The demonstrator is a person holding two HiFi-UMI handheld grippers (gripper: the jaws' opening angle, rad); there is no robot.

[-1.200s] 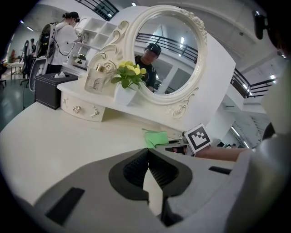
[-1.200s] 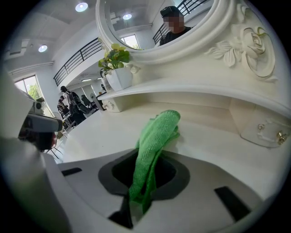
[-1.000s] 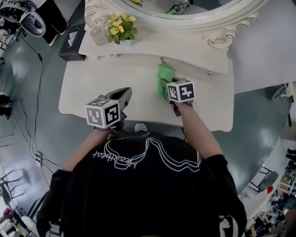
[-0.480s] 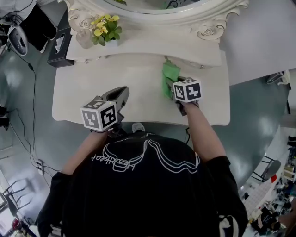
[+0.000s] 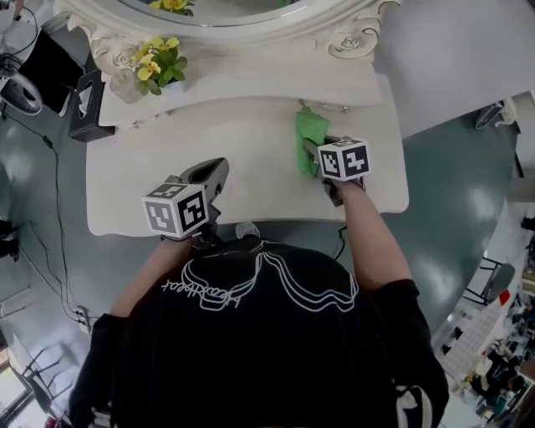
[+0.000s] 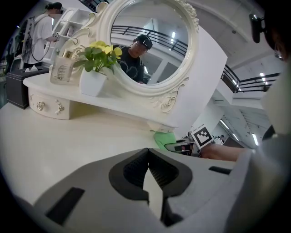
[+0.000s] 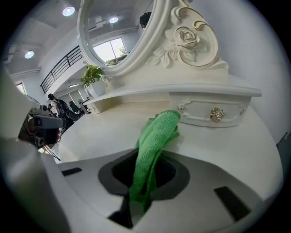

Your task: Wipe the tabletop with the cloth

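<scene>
A green cloth (image 5: 311,140) lies stretched on the cream dressing-table top (image 5: 251,159), its far end near the drawer unit. My right gripper (image 5: 316,159) is shut on the cloth's near end; in the right gripper view the cloth (image 7: 153,145) runs from between the jaws out toward the drawer knob (image 7: 216,114). My left gripper (image 5: 214,175) hovers over the table's front left part, shut with nothing in it. In the left gripper view its jaws (image 6: 148,175) meet, and the cloth (image 6: 163,138) and right gripper show at the far right.
A raised shelf (image 5: 242,88) with small drawers and an oval mirror (image 5: 217,12) runs along the back. A potted yellow-flowered plant (image 5: 157,63) and a glass holder (image 5: 124,84) stand on its left end. A black tissue box (image 5: 84,104) sits at the far left.
The view has shifted, with the table now further left in frame. My right gripper with the cloth has slid a little toward the table's right side. The left gripper stays put.
</scene>
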